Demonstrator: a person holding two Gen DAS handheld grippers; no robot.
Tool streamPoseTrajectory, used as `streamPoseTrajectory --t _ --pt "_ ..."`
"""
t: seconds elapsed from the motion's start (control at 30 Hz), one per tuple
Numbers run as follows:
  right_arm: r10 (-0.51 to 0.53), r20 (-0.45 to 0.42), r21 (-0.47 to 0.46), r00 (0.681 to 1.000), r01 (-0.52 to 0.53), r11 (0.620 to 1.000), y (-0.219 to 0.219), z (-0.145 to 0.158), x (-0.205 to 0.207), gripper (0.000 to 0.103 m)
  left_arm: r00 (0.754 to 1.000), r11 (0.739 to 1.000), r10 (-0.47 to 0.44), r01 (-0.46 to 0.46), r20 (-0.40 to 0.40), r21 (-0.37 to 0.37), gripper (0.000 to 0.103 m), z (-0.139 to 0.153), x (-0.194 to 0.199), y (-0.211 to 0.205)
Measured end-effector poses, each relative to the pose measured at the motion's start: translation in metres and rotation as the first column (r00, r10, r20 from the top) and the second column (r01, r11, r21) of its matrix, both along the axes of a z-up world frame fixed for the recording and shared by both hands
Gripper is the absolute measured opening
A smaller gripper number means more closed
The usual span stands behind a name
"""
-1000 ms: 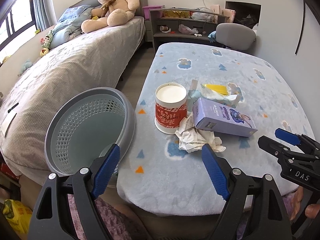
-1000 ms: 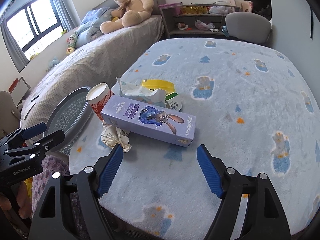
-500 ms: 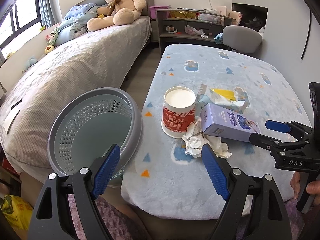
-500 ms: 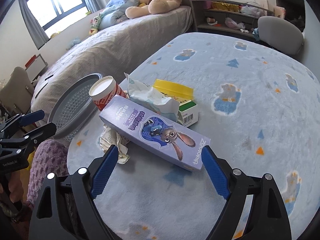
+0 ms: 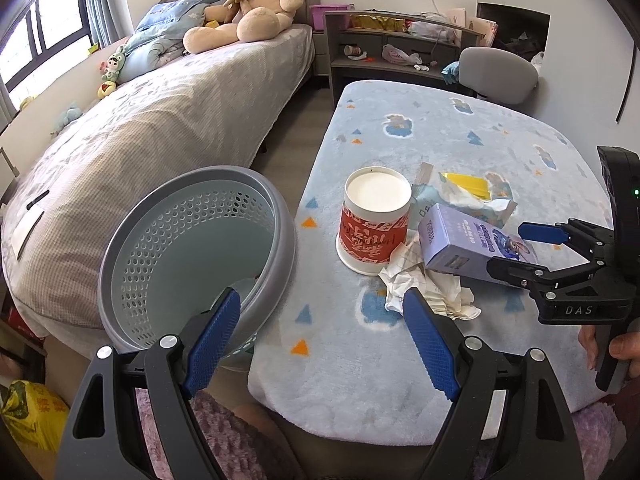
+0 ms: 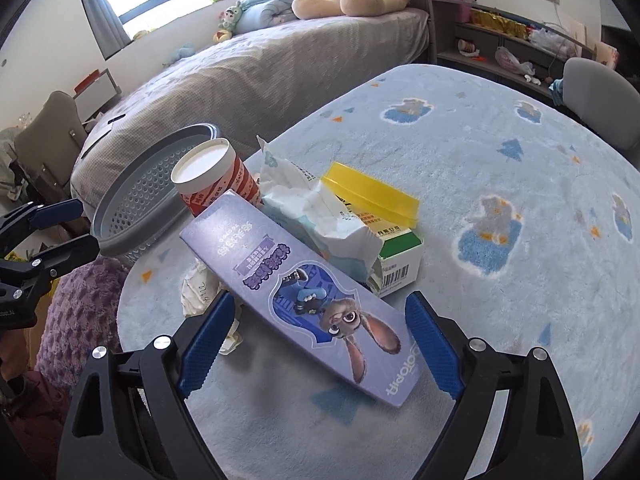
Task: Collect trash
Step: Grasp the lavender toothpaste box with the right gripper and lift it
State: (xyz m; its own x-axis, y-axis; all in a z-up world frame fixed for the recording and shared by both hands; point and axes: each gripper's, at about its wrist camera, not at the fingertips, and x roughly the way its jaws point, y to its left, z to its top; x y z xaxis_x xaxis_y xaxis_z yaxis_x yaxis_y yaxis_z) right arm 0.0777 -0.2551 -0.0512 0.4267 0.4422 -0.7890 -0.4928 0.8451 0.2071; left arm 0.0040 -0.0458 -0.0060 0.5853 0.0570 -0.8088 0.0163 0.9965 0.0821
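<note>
straddling the purple box (image 6: 304, 300), the right gripper (image 6: 316, 344) has just been opening; its pads stand clear of it. the left gripper (image 5: 320, 340) hangs wide, empty, beside the basket (image 5: 192, 256).

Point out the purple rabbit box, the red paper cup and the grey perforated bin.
Purple rabbit box (image 6: 304, 300): right wrist view, on its printed top face.
Red paper cup (image 5: 374, 232): left wrist view, on its red side wall.
Grey perforated bin (image 5: 176, 240): left wrist view, on its inner perforated wall.
</note>
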Motion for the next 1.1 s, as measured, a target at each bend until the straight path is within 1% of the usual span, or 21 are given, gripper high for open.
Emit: streamPoseTrajectory --t 0.13,0.27,0.4,0.47,0.53,0.6,0.83,0.97,1.1 --pt "0.042 0.005 -0.028 0.999 -0.042 0.999 0.005 0.000 0.005 0.085 1.000 1.000 0.000 0.000 -0.004 0.002 0.080 -0.002 0.001 -0.001" --pt "0.092 -0.028 -0.065 0.995 -0.094 0.993 0.014 -0.004 0.007 0.085 1.000 1.000 -0.001 0.001 -0.006 0.003 0.080 -0.002 0.002 -0.002" --pt "0.096 -0.049 -0.090 0.994 -0.100 0.991 0.018 -0.005 0.001 0.086 1.000 1.000 0.002 -0.002 -0.005 -0.003 0.080 -0.002 0.002 -0.001" --pt "0.083 -0.057 -0.094 0.995 -0.088 0.992 0.018 -0.004 -0.002 0.084 1.000 1.000 0.003 -0.003 -0.004 -0.008 0.080 -0.002 0.002 0.001" --pt "0.069 -0.058 -0.106 0.996 -0.075 0.991 0.020 -0.003 -0.005 0.078 1.000 1.000 0.003 -0.003 -0.005 -0.014 0.080 -0.002 0.002 0.002" --pt "0.053 -0.050 -0.128 0.997 -0.059 0.990 0.021 -0.003 -0.009 0.074 1.000 1.000 0.002 -0.002 -0.006 -0.019 0.080 -0.002 0.001 0.003" --pt "-0.039 -0.084 -0.120 0.996 0.028 0.992 0.022 0.001 -0.019 0.059 1.000 0.999 0.001 0.000 0.009 -0.038 0.080 0.003 -0.003 0.008" --pt "-0.101 -0.112 -0.113 0.989 0.088 0.990 0.024 0.001 -0.032 0.057 1.000 0.999 0.002 -0.002 0.011 -0.049 0.080 0.003 -0.005 0.013" --pt "-0.169 -0.164 -0.063 0.972 0.161 0.985 0.022 -0.001 -0.045 0.057 1.000 0.998 0.000 0.000 0.008 -0.062 0.080 0.002 -0.006 0.017"
